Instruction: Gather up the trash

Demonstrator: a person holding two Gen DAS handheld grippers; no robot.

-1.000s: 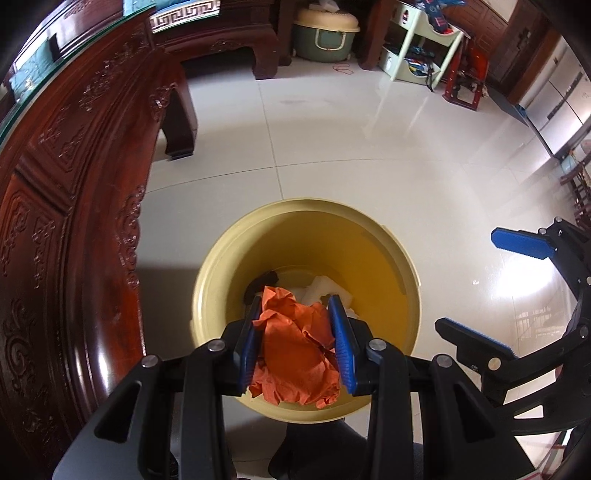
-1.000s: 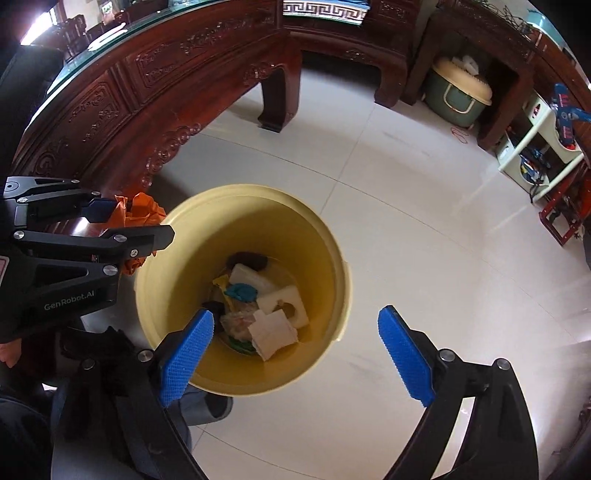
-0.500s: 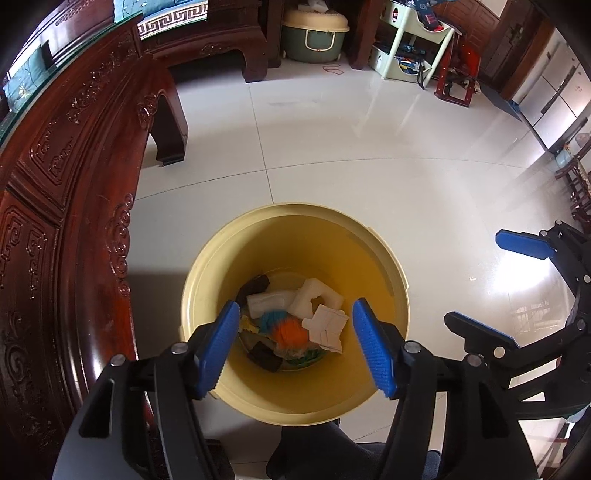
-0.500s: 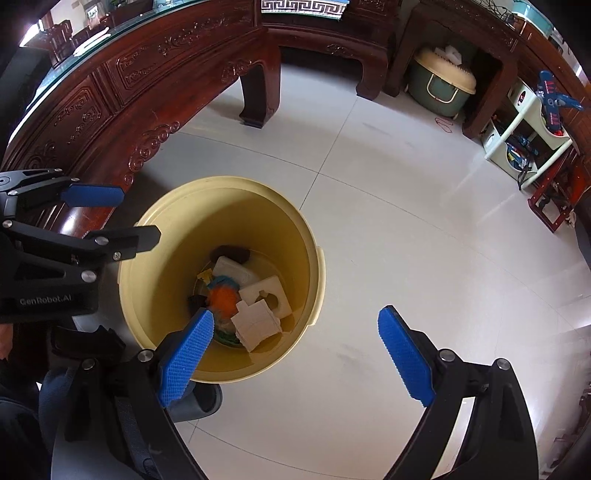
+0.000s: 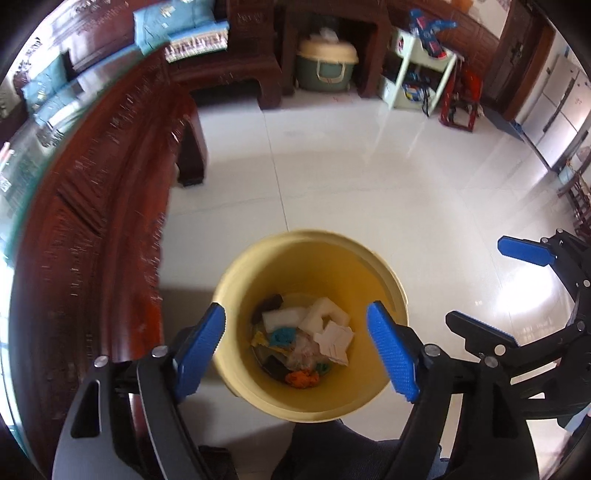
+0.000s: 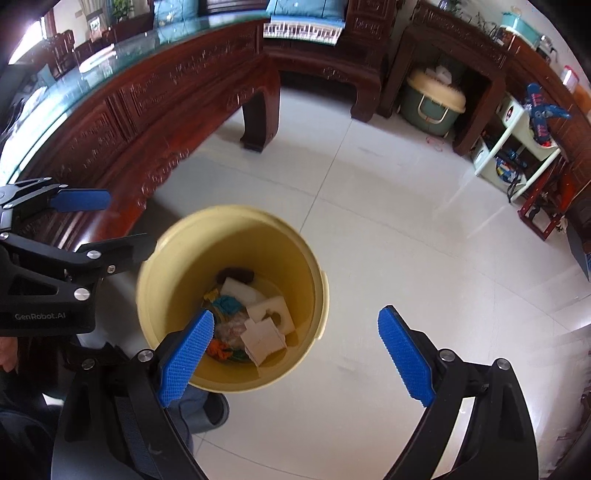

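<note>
I noted the carved wooden table (image 5: 92, 229) standing just beside the yellow bucket (image 5: 280, 406), on its left; nothing lay across the bucket's open mouth. Beyond the bucket, across the white tiled floor (image 5: 369, 192), stood a green lidded bin (image 5: 327, 66) under a dark wooden stand and a pale shelf unit (image 5: 421, 70) holding toys.

The right wrist view showed me items that the left did not: the table's glass top (image 6: 122, 70), a patterned cushion (image 6: 303, 31) on a bench behind it, and a grey slipper (image 6: 212, 410) on the floor near the bucket's base. The left wrist view alone showed white cabinet doors (image 5: 557, 107) far to the bucket's right.

The trash lay at the bottom of the bucket: white foam blocks (image 5: 321, 317), one with a round hole (image 6: 275, 315), a crumpled orange wrapper (image 5: 303, 378), a teal scrap (image 5: 282, 336), and a dark piece (image 5: 267, 304) against the far wall.

I read the left gripper (image 5: 295, 354) as released, blue pads spread wide above the bucket and holding nothing. The right gripper (image 6: 295, 354) was likewise released and empty, over the bucket's right rim.
</note>
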